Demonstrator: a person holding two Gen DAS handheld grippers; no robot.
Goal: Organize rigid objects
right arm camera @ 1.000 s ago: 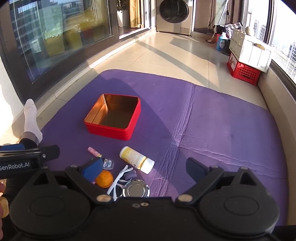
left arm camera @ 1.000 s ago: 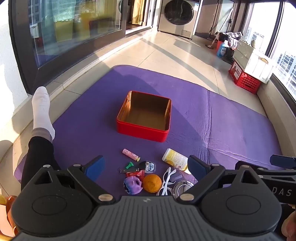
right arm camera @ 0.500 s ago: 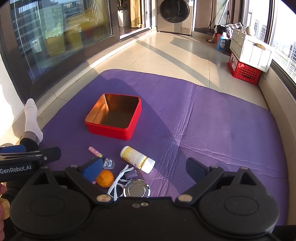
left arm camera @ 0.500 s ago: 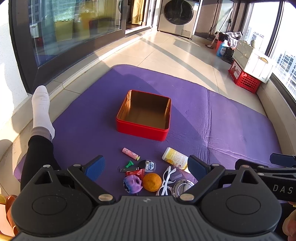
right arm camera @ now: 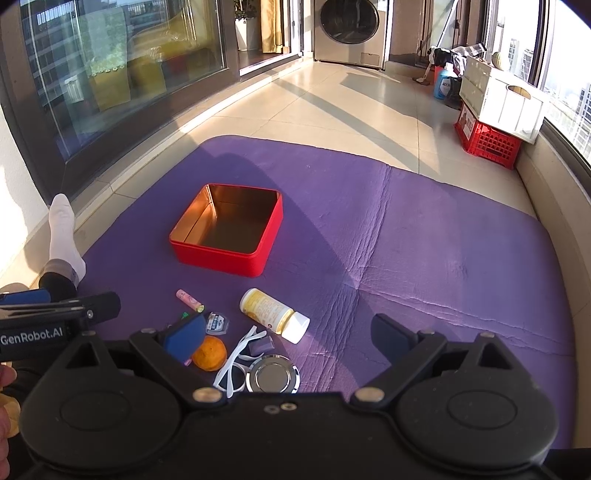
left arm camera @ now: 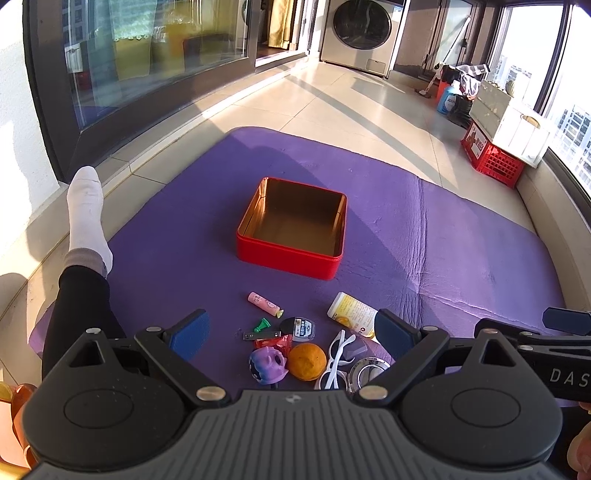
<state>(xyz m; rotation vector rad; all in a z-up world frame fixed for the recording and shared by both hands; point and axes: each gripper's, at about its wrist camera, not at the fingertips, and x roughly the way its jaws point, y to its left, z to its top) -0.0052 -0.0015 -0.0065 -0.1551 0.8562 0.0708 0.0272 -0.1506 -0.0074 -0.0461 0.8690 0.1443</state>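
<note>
An empty red tin box (left arm camera: 291,229) (right arm camera: 227,236) stands open on the purple mat. Near me lies a cluster: a pink tube (left arm camera: 263,303) (right arm camera: 189,300), a yellow pill bottle (left arm camera: 352,314) (right arm camera: 273,314), an orange (left arm camera: 307,361) (right arm camera: 209,352), a purple toy (left arm camera: 267,366), white sunglasses (left arm camera: 338,360) (right arm camera: 236,360), a round metal lid (left arm camera: 365,373) (right arm camera: 272,378), a green piece (left arm camera: 262,325) and a dark tag (left arm camera: 301,326) (right arm camera: 218,322). My left gripper (left arm camera: 291,334) is open and empty above the cluster. My right gripper (right arm camera: 291,336) is open and empty, to the right of it.
The purple mat (left arm camera: 461,251) (right arm camera: 424,240) covers a tiled balcony floor. A person's leg in a white sock (left arm camera: 85,218) (right arm camera: 64,236) lies at the mat's left edge. A red crate with white boxes (left arm camera: 491,155) (right arm camera: 487,136) and a washing machine (left arm camera: 364,33) stand far back.
The left view has lifted and drawn back slightly; the box and cluster sit a little higher in frame. Both grippers stay open and nothing was picked up.
</note>
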